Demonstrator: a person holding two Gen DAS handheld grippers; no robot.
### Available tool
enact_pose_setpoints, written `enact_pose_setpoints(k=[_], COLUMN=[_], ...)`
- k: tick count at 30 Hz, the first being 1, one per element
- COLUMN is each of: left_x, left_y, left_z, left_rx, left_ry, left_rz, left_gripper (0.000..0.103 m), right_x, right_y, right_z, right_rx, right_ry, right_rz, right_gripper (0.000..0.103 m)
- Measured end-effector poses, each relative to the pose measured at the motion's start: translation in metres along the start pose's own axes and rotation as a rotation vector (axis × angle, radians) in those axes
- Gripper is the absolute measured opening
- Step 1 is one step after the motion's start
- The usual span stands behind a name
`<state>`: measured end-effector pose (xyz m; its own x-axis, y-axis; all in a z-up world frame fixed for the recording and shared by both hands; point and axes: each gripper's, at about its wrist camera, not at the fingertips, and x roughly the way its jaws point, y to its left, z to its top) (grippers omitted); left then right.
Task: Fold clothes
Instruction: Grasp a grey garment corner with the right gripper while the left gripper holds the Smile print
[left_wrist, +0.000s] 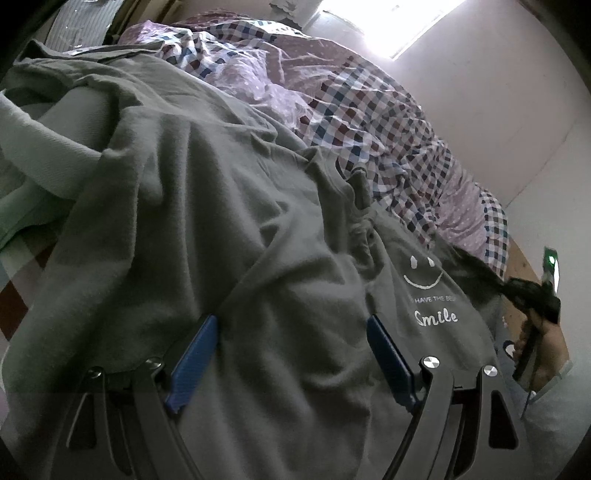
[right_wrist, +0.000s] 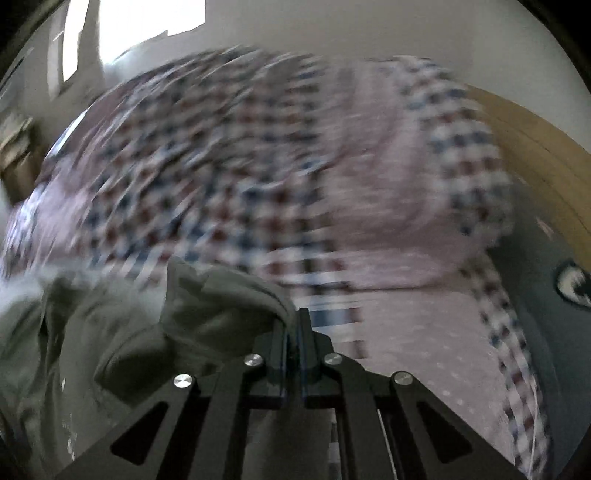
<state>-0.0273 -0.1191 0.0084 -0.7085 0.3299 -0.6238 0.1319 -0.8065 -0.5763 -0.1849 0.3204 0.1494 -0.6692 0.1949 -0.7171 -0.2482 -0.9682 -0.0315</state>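
A grey T-shirt (left_wrist: 221, 221) lies rumpled across the bed, with a white smiley and the word "Smile" (left_wrist: 436, 315) printed on it. My left gripper (left_wrist: 293, 328) hangs just over the shirt's near part. Its blue pads (left_wrist: 207, 343) stand wide apart and the cloth between them is not pinched. In the right wrist view my right gripper (right_wrist: 295, 325) is shut on a fold of the same shirt (right_wrist: 207, 306), which bunches up to the left of the jaws. In the left wrist view that gripper (left_wrist: 528, 295) shows at the far right, with a stretched corner of the shirt in it.
Checked and dotted purple bedding (left_wrist: 351, 110) covers the bed behind the shirt and fills the blurred right wrist view (right_wrist: 258, 166). A pale green cloth (left_wrist: 37, 147) lies at the left. A wooden board (right_wrist: 535, 147) and a wall border the bed on the right. A bright window (left_wrist: 388, 22) is behind.
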Motion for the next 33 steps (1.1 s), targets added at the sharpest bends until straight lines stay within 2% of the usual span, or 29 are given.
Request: enact_pose_setpoints(k=[3,8,11,13,15,16,18,20,22,28,33], left_x=[0.000,0.000,0.001,0.002,0.002,0.001,0.000,0.000,0.001,0.001,0.002], left_y=[0.000,0.001,0.001,0.000,-0.001,-0.001,-0.001,-0.001,-0.001,-0.005,-0.004], left_z=[0.000,0.002,0.002,0.002,0.001,0.001,0.001,0.001,0.001,-0.001,-0.002], left_rx=[0.000,-0.004,-0.002,0.004,0.013,0.017,0.021,0.021,0.021,0.043,0.051], left_ry=[-0.004,-0.008,-0.007,-0.005,-0.004,-0.004,-0.005,-0.004,-0.004,-0.007,-0.007], left_rz=[-0.004,-0.007,-0.006,-0.002,0.001,0.001,0.000,-0.001,0.000,0.014,0.022], left_gripper=[0.085,0.085,0.085,0.085,0.085,0.085,0.085,0.085,0.085,0.085,0.085], right_x=[-0.008,-0.030,-0.044,-0.045,-0.036,-0.029,-0.026,-0.031,-0.034,-0.013,0.008], right_y=[-0.038,-0.099,-0.127,-0.140,-0.153,-0.160,-0.173,-0.190,-0.203,-0.224,-0.214], right_z=[0.006,0.001,-0.011,-0.026,-0.039,-0.046,-0.056,-0.068,-0.081,-0.112,-0.106], right_rx=[0.095,0.274,0.377,0.428,0.446,0.451,0.469,0.508,0.531,0.553,0.469], right_ry=[-0.010,-0.054,-0.089,-0.068,-0.014,0.019,0.038,0.037,0.037,0.118,0.146], right_rz=[-0.047,-0.070,-0.028,-0.013,-0.016,-0.020,-0.003,-0.009,-0.009,0.002,0.058], right_gripper=[0.003,0.003,0.003,0.006,0.018,0.033,0.038,0.049,0.050,0.051,0.051])
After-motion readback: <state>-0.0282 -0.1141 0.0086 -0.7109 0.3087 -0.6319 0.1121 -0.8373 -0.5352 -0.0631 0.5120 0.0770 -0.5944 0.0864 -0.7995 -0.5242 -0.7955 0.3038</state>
